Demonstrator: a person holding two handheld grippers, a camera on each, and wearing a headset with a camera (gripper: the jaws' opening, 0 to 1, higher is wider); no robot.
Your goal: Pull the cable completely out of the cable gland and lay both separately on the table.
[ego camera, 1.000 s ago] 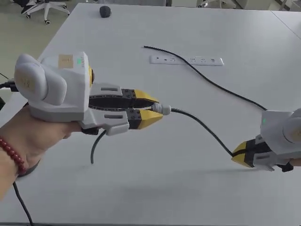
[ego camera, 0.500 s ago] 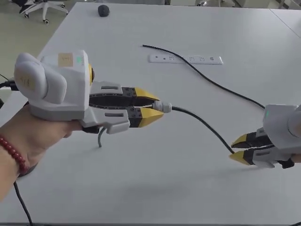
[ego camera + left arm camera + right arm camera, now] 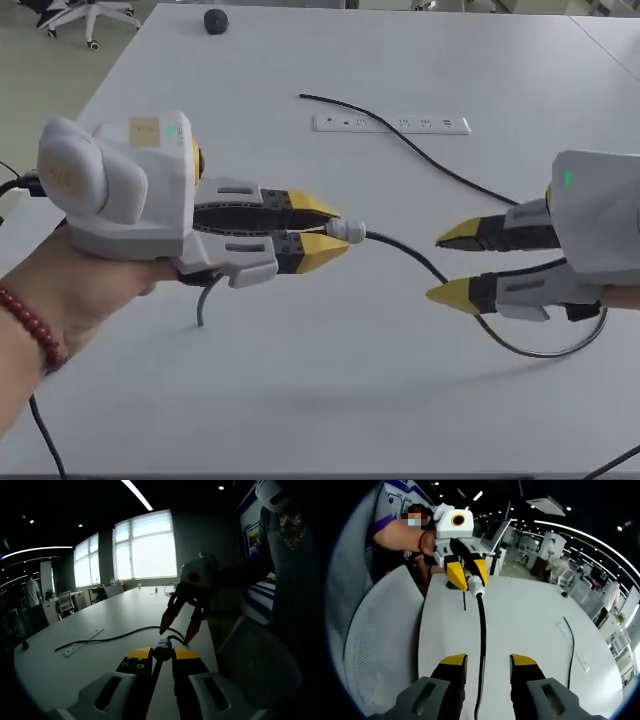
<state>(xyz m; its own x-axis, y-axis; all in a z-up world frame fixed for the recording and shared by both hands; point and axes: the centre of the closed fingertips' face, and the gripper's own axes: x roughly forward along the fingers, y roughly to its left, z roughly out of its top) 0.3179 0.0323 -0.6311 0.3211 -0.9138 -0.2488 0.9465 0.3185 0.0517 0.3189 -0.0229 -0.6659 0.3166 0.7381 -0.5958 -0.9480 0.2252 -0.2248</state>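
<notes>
My left gripper (image 3: 337, 233) is held level above the white table (image 3: 300, 400), shut on the pale cable gland (image 3: 346, 231). The black cable (image 3: 400, 243) leaves the gland to the right. It runs between the yellow fingertips (image 3: 462, 234) of my open right gripper (image 3: 455, 265), loops behind it and trails to the far side. A short cable end (image 3: 205, 300) hangs below the left gripper. In the left gripper view the gland (image 3: 161, 652) sits at my left gripper (image 3: 161, 653). In the right gripper view the cable (image 3: 481, 625) runs between the jaws of my right gripper (image 3: 488, 661) without touching them.
A white power strip (image 3: 390, 124) lies at the far middle of the table, beside the cable's far end. A dark round object (image 3: 215, 19) sits at the table's far edge, with an office chair (image 3: 75, 15) beyond. People stand in the background.
My right gripper has opened and let go of the cable, then moved up and left toward the gland. The cable behind it has gone slack into a loop. My left gripper has held still.
</notes>
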